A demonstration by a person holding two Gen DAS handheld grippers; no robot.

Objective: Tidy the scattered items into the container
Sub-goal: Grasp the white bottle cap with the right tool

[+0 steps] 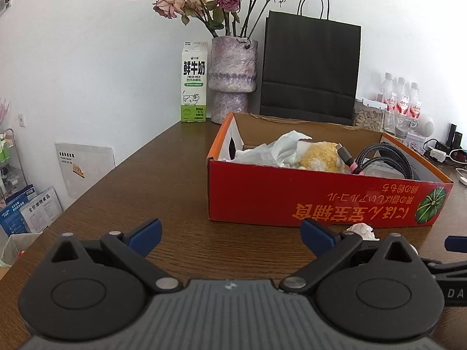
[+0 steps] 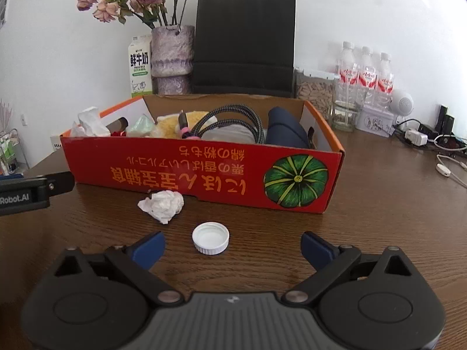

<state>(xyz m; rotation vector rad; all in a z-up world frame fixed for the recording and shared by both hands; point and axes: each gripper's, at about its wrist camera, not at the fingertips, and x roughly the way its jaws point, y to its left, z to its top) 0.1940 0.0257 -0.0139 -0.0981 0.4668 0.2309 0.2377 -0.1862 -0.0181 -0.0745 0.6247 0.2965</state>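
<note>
The right tool (image 2: 233, 246) stands with its jaws apart just short of the white bottle cap (image 2: 210, 237), which lies open side up on the wood-grain worktop (image 2: 379, 218) in front of the red cardboard box (image 2: 204, 175); it should drop low and pinch the cap's ribbed rim squarely, since the hard, shallow plastic could skid. The left tool (image 1: 230, 234) is also apart and empty, near the soft crumpled tissue (image 2: 162, 205) beside the box wall.
</note>
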